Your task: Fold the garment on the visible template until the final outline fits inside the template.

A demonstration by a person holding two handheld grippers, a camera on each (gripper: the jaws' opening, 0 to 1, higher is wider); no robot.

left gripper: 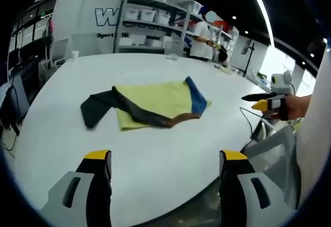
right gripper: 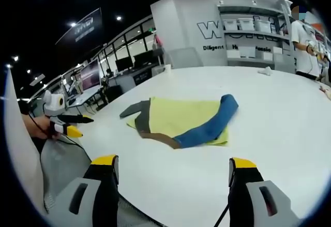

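Both tongs, left gripper point(left gripper: 164, 157) and right gripper point(right gripper: 175, 162), hung released and apart from the garment point(left gripper: 150, 104); folding looked unfinished, its dark sleeve point(left gripper: 98, 106) needing tucking in.

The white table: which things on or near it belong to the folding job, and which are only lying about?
For the job:
- garment, dark, brown and blue
- yellow template under it
- left tongs and right tongs, open

Lying about:
- cup
- shelves with bins
- person at the shelves
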